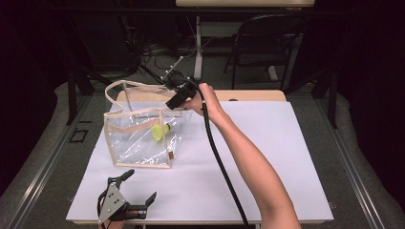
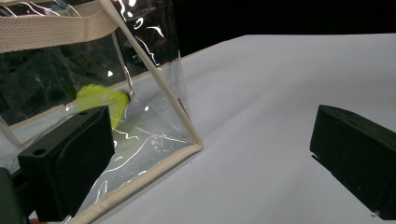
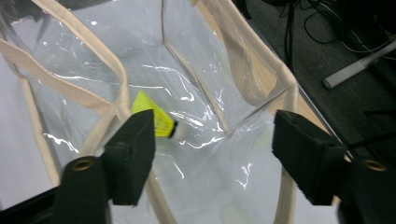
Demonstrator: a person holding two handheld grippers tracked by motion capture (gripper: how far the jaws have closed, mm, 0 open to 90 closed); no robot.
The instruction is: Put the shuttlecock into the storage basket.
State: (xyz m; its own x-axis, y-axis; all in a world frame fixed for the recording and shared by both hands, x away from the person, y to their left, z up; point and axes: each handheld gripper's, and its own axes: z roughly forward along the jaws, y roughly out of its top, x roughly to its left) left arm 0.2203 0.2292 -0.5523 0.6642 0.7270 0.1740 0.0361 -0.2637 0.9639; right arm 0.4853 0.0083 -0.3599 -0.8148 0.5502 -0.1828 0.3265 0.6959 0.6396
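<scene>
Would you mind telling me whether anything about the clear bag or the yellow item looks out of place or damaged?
Nothing stands out. The clear bag stands upright on the white table, its plastic merely creased, and the yellow item lies inside it, with nothing spilled.

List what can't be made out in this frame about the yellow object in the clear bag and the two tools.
- Yellow object: what it is stays unclear. High view: small, behind glare on the clear bag. Left gripper view: blurred, part hidden by a jaw. Right gripper view: part hidden by a jaw and the bag's strap.
- Right tool, high view: open jaws in its own view, here hidden by its body.
- Left tool, high view: the hand holding it is cut off by the bottom edge.
</scene>
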